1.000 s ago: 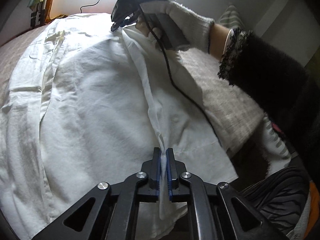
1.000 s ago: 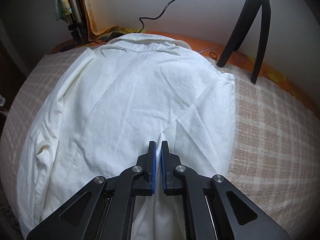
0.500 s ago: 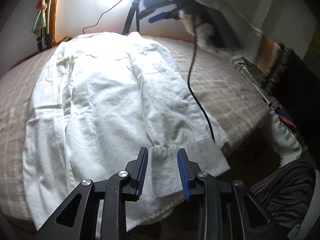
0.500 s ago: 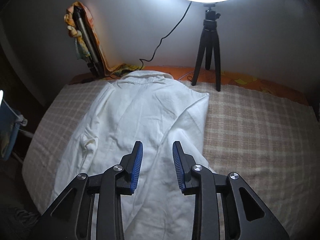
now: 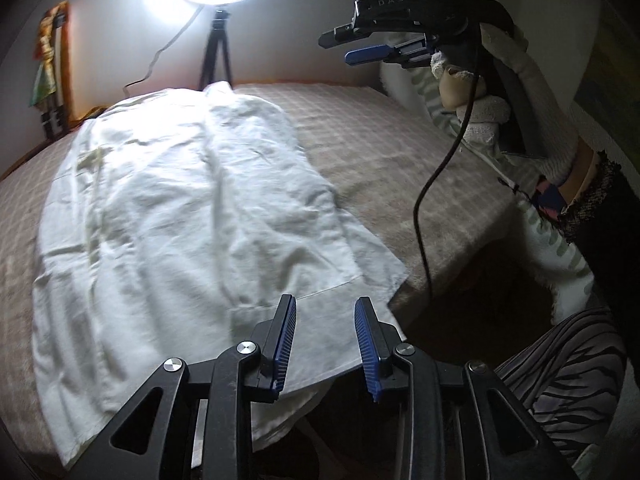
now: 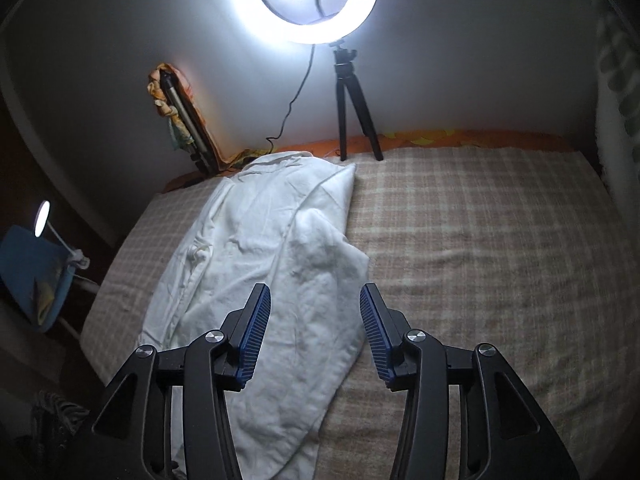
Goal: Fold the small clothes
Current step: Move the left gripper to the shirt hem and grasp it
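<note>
A white shirt (image 5: 192,216) is shown spread along a checked blanket (image 6: 480,240), collar toward the ring light (image 6: 306,0) at the top of the frame, hem draped over the bed's near edge at the bottom of the left wrist view. The left gripper (image 5: 325,344) is held above the hem, jaws moderately parted and empty. The right gripper (image 6: 314,332) is seen with jaws opening, nothing between them; in the left wrist view it appears raised at upper right (image 5: 360,44).

Risks, as judged: the overhanging hem may slide off under its own weight; the folded right side may spring open, being thin, creased cotton-like cloth; the dangling black cable (image 5: 424,200) may snag the fabric. The blanket appears coarse and napped and should hold the cloth in place.
</note>
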Demonstrator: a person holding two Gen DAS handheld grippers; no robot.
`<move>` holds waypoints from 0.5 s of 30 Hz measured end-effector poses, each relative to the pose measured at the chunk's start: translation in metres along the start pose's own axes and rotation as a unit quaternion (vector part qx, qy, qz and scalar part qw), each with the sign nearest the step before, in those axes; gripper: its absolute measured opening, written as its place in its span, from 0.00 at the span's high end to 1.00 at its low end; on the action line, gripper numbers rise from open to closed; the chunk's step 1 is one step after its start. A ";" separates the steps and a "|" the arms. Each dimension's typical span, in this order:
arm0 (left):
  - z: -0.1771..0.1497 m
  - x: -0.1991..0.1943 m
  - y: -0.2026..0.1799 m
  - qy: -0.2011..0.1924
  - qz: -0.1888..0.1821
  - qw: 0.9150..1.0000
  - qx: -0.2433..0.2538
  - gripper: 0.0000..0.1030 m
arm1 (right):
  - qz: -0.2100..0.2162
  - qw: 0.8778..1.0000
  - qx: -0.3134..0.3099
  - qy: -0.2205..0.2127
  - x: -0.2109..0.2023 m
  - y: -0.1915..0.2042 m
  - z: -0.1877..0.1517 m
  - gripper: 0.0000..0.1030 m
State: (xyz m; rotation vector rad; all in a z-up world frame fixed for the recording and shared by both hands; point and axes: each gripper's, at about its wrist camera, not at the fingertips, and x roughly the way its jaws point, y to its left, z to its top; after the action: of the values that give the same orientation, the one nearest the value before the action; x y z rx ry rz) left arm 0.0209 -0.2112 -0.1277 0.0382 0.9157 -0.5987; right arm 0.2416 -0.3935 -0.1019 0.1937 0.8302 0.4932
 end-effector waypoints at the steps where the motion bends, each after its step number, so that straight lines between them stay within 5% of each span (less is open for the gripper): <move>1: 0.001 0.005 -0.004 0.004 -0.004 1.000 0.004 0.68 | 0.003 1.000 0.008 0.001 -0.001 -0.007 -0.003 0.53; 7: 0.006 0.036 -0.029 0.022 -0.019 0.999 0.030 0.47 | 0.003 0.999 0.043 0.011 0.001 -0.040 -0.019 0.47; 15: 0.016 0.071 -0.046 0.033 -0.011 0.999 0.038 0.49 | 0.030 0.995 0.091 0.027 0.028 -0.073 -0.023 0.47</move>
State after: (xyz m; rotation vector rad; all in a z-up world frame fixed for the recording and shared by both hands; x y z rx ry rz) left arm 0.0424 -0.2875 -0.1618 0.1161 0.9573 -0.6564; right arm 0.2661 -0.4440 -0.1616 0.3762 0.9257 0.4811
